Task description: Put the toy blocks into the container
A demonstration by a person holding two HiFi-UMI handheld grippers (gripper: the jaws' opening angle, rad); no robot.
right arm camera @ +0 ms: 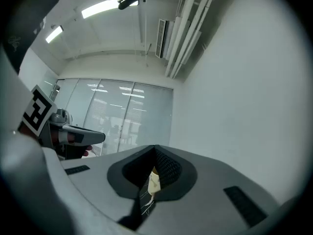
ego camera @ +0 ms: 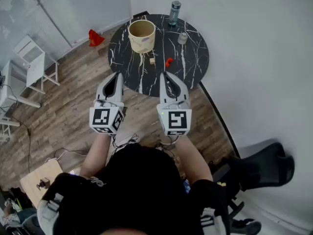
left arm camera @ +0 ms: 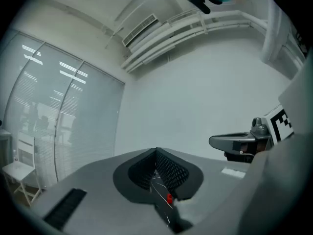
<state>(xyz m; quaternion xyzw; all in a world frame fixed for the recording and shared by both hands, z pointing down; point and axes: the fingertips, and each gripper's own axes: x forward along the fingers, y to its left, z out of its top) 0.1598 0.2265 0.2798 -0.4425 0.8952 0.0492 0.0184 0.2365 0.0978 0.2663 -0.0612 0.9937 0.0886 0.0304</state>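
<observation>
Head view: left gripper [ego camera: 119, 76] and right gripper [ego camera: 164, 75] jaws are fully closed and empty. Beige cylindrical container [ego camera: 142, 35] stands at the round black marbled table's [ego camera: 193, 58] far-left edge.

Readable text: none.
Container [ego camera: 142, 35] print: purple, too small to read.
Bottle [ego camera: 174, 12] label: illegible.
Left marker cube [ego camera: 105, 119], right marker cube [ego camera: 176, 120]: square codes only.

A round table [ego camera: 195, 58] has a smooth black top, veined white like marble, with a slight sheen. On the table, a cream container [ego camera: 142, 35] looks matt, like card. Beside it lie a pale bare-wood block [ego camera: 152, 60] and a red, plastic-looking block [ego camera: 168, 61]. At the table's far edge stands a clear plastic bottle [ego camera: 174, 12]. Under the table is a brown wood-plank floor [ego camera: 73, 116]. Just short of the table, the left gripper [ego camera: 119, 76] and right gripper [ego camera: 164, 75] are matt grey plastic with black cross-hatched pads [left arm camera: 171, 170].
</observation>
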